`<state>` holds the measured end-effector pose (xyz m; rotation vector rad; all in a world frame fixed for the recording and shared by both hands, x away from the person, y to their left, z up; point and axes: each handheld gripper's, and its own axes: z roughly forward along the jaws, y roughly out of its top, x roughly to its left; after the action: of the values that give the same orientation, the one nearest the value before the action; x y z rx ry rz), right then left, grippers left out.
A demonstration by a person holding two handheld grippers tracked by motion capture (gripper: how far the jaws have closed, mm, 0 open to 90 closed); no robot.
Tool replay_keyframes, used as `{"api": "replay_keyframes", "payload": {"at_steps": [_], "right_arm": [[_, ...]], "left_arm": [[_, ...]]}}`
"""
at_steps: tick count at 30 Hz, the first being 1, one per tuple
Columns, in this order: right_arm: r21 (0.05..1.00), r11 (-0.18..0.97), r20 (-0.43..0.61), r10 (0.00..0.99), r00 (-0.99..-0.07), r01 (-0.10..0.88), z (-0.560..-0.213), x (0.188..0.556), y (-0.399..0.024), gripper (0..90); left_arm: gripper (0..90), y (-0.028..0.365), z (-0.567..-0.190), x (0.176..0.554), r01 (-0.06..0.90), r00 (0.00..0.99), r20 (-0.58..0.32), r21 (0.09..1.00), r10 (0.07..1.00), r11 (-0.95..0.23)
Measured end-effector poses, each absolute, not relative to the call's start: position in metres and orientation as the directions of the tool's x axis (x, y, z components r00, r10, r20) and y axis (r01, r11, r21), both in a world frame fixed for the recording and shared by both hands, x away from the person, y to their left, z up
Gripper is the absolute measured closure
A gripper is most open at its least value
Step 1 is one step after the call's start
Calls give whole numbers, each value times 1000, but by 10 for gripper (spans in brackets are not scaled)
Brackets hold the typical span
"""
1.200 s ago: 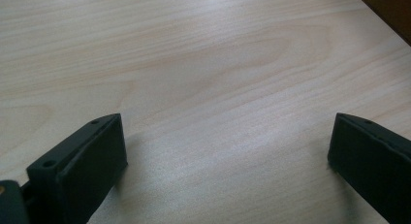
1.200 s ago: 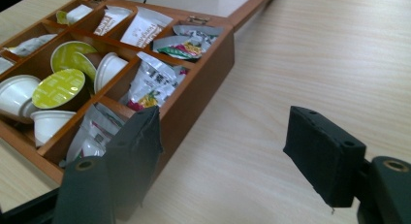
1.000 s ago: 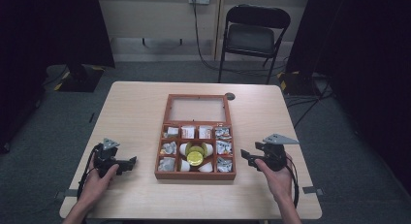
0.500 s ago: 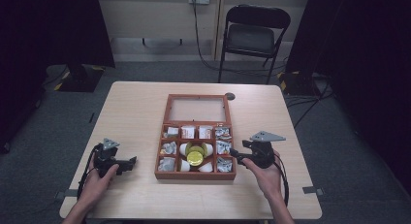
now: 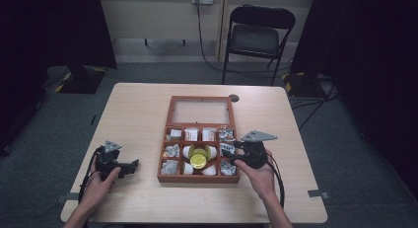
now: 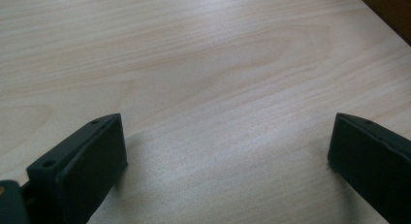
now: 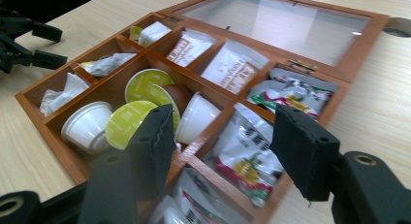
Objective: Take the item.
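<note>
Right tool (image 5: pixel 230 155) over the right-hand compartments of the wooden box (image 5: pixel 168 177), jaws apart, nothing between them, above foil sachets (image 7: pixel 245 158); left tool (image 5: pixel 129 168) low on the bare tabletop (image 5: pixel 133 114) left of the box, jaws wide apart, pointing toward it; box at tabletop centre, long axis running away from the person, glass lid (image 5: pixel 200 111) laid open at the far end; yellow-lidded capsules (image 5: pixel 198 161) in the middle compartment.

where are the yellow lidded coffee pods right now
The yellow-lidded pods lie in the big middle compartment of the wooden box at table centre in the high view, among white cups, just left of the right gripper.
</note>
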<state>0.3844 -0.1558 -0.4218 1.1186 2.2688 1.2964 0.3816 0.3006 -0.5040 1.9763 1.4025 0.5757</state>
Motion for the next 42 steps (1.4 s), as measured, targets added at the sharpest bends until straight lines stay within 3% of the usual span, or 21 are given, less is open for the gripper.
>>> {"api": "replay_keyframes", "payload": {"at_steps": [12, 42], "right_arm": [[808, 354, 125, 679, -723, 472, -431, 391, -121, 499], [763, 448, 136, 592, -794, 465, -450, 399, -79, 514]], "left_arm": [[0, 301, -504, 382, 662, 335, -12, 714, 942, -226], [0, 301, -504, 382, 662, 335, -12, 714, 942, -227]]}}
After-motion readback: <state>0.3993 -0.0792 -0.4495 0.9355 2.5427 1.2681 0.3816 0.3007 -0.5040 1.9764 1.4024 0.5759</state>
